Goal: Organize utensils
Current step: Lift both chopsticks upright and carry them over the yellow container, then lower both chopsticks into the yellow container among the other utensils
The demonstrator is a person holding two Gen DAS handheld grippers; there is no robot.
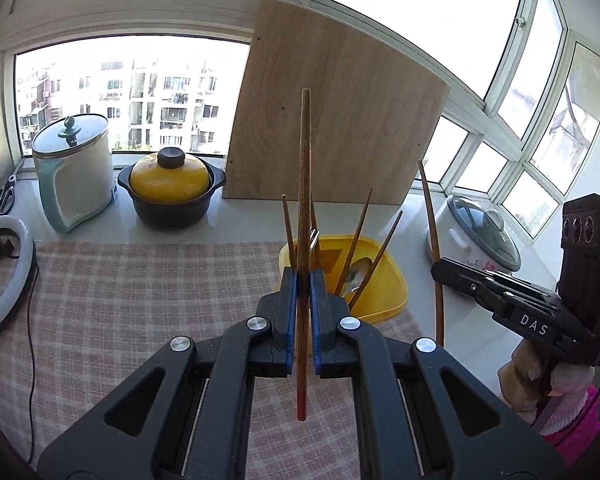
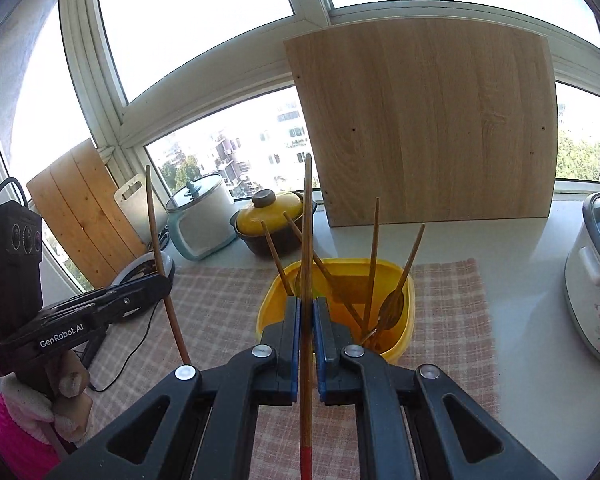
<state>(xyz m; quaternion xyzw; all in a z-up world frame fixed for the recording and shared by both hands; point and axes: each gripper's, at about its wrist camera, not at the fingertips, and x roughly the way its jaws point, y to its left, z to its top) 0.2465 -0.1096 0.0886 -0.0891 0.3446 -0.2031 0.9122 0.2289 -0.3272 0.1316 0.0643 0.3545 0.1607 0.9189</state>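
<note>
Each claw, left (image 1: 303, 280) and right (image 2: 307, 308), pinches a chopstick (image 1: 305, 184) above the checked cloth (image 1: 140, 300) on the worktop (image 1: 236, 220), perhaps stone, by sunny windows (image 1: 132, 96).

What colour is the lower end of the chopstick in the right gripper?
Red: the chopstick has a red-painted lower tip below brown wood, clearest in the right wrist view.

Both wrist views close above the checked cloth (image 1: 140, 300), facing the windows, sharing the yellow container (image 2: 404, 332)
</note>
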